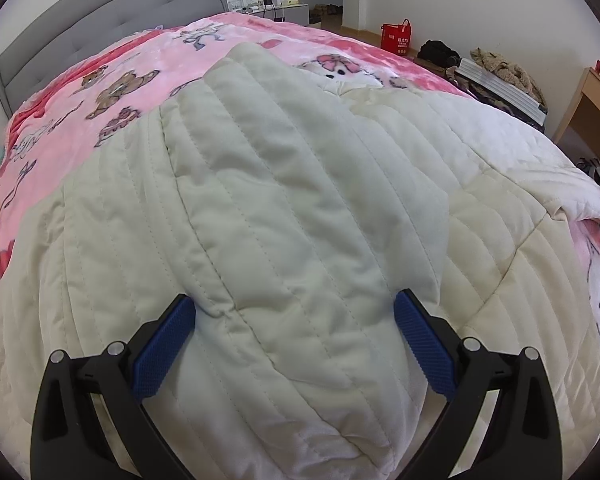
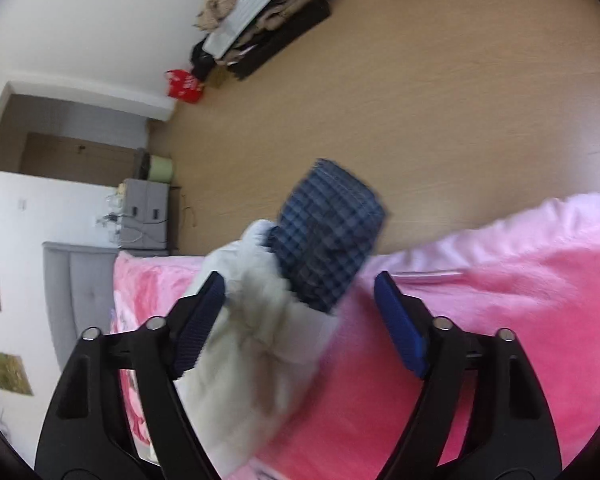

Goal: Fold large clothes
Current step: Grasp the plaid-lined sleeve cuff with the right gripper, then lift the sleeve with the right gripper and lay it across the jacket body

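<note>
Straddling a folded-over sleeve of the cream quilted coat [image 1: 292, 200], my left gripper [image 1: 296, 312] is released; right gripper [image 2: 300, 292] gapes too, nothing pinched.

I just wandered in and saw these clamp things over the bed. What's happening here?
A person holding a two-finger gripper in each hand is folding a big cream quilted coat spread on a pink cartoon blanket. The left gripper sits open, its blue pads on either side of a folded-over sleeve without squeezing it. The right gripper is also open, with a bunched cream part and a dark checked fabric in front of it; that view is blurred.
</note>
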`<action>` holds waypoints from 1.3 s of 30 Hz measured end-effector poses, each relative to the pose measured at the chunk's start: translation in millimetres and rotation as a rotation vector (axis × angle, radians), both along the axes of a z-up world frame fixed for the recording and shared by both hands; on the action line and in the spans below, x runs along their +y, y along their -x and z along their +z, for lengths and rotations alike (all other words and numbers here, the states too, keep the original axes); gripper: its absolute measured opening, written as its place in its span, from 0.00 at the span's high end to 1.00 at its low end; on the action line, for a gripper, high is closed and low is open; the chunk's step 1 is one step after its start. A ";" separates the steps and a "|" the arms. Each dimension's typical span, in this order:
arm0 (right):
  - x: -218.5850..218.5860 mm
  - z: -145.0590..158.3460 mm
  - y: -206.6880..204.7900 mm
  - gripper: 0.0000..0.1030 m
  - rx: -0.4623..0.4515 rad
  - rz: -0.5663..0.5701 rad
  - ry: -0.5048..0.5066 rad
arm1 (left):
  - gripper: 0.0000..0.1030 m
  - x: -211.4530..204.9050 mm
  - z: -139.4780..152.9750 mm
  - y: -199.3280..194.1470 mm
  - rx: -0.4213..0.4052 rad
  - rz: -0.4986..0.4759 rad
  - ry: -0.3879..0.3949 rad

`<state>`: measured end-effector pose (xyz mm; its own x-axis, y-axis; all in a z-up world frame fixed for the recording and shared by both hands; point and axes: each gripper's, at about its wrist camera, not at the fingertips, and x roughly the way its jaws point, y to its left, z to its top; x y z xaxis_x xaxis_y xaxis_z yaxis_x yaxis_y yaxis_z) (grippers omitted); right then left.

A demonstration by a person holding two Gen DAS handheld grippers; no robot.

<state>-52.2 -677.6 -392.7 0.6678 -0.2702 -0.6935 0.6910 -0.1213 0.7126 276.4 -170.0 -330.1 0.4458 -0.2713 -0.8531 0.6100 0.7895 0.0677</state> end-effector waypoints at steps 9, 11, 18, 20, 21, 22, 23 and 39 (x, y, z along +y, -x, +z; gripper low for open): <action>-3.2 58.2 -19.7 0.70 -0.039 0.082 0.215 | 0.05 0.1 -2.4 2.2 -0.018 0.002 0.005; 2.1 90.8 -22.3 0.76 -0.076 0.098 0.305 | 0.05 0.3 -3.4 4.3 -0.028 0.003 0.006; 71.2 235.2 -115.2 0.81 -0.240 0.474 0.640 | 0.05 15.2 9.5 9.8 -0.048 0.024 0.105; 111.4 273.2 -154.3 0.83 -0.277 0.632 0.720 | 0.05 21.7 11.0 10.2 -0.032 0.021 0.120; 139.7 291.4 -177.9 0.83 -0.296 0.726 0.763 | 0.05 25.3 12.3 11.4 -0.025 0.019 0.132; 157.0 301.4 -190.2 0.85 -0.311 0.782 0.782 | 0.05 30.3 14.9 13.1 -0.021 0.019 0.147; 181.1 311.0 -206.1 0.97 -0.330 0.849 0.808 | 0.05 38.4 19.8 17.3 -0.024 0.026 0.167; 547.8 239.0 -355.3 0.96 -0.329 1.689 0.850 | 0.05 283.7 75.0 54.0 -0.055 0.408 0.276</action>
